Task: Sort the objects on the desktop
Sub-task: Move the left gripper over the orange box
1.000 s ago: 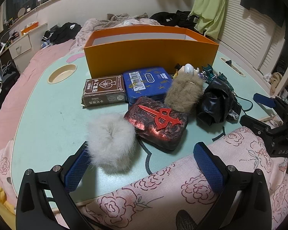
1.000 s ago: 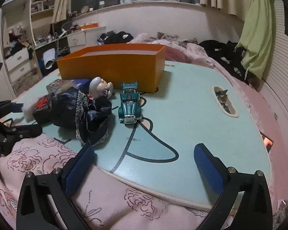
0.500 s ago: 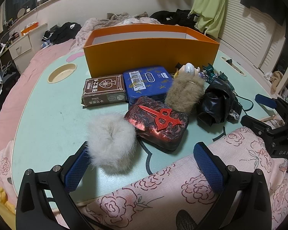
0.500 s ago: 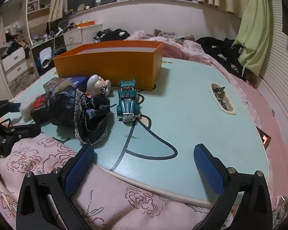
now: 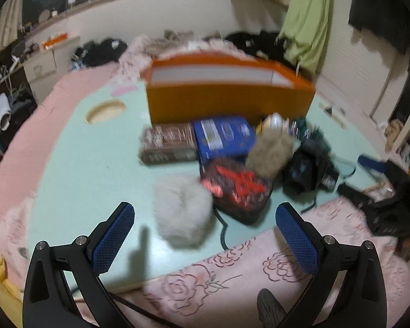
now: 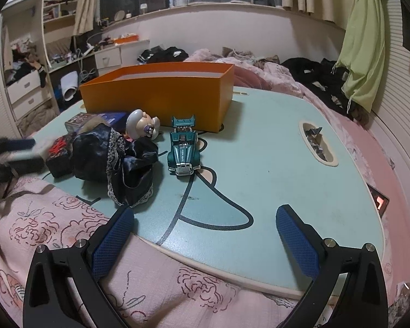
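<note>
Left hand-held gripper (image 5: 205,227) risen since earlier frame, view blurred; both spread wide, empty.
White fur puff (image 5: 181,210) between left's fingertips; teal car (image 6: 183,150) ahead of right hand-held gripper (image 6: 205,227) on bench (image 6: 273,169).

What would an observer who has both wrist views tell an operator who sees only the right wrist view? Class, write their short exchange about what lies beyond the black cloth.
Operator: Is anything hidden beyond the black cloth?
Observer: Yes, a white fluffy ball lies on the table, right in front of the left gripper.
Operator: Is that gripper holding anything?
Observer: No, its jaws stand wide open and grip nothing.
Operator: Anything else on that side?
Observer: A round recess is set in the tabletop, left of the orange box.
</note>
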A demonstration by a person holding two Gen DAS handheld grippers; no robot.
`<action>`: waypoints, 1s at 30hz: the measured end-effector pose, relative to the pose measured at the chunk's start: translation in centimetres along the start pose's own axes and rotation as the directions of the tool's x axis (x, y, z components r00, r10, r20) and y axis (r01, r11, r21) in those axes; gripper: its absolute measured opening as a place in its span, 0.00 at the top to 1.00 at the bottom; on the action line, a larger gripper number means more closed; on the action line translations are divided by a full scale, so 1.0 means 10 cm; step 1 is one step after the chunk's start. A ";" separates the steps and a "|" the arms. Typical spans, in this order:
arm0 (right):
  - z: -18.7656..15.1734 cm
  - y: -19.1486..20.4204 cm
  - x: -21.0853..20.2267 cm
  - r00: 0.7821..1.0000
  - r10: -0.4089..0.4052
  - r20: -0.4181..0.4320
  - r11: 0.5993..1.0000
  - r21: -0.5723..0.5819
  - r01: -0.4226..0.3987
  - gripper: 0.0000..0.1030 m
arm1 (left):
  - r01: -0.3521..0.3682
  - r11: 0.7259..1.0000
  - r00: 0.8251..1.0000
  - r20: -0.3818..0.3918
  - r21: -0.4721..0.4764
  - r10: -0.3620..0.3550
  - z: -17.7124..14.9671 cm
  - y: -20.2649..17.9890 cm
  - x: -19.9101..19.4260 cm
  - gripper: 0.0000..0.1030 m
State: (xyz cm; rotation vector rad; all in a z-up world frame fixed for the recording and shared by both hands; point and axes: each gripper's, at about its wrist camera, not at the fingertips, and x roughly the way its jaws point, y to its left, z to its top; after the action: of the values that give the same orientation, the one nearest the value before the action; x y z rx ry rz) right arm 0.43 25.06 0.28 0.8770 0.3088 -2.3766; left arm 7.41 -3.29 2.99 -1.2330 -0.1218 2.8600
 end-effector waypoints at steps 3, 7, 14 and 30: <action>0.00 0.00 0.00 1.000 0.000 0.001 1.000 0.000 0.000 0.00 | -0.006 1.000 0.999 0.037 0.016 0.006 0.21 0.01 -0.16 0.00; 0.00 0.00 0.00 1.000 -0.001 0.000 1.000 0.000 0.001 0.00 | 0.015 0.999 0.999 0.037 -0.045 -0.013 0.67 0.05 -0.18 0.00; 0.00 0.00 0.00 1.000 -0.001 0.001 1.000 0.001 0.001 0.00 | -0.031 0.999 0.999 -0.019 -0.041 0.031 1.27 -0.19 0.31 0.00; -0.01 0.01 0.00 1.000 -0.001 0.002 1.000 0.001 0.001 0.00 | -0.095 0.996 0.985 -0.149 -0.004 0.093 1.30 -0.37 0.92 0.00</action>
State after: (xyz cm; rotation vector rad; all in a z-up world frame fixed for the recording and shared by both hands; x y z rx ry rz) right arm 0.47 25.03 0.21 0.8758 0.3071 -2.3789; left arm -8.37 0.06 5.52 -1.4869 -0.0786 2.8348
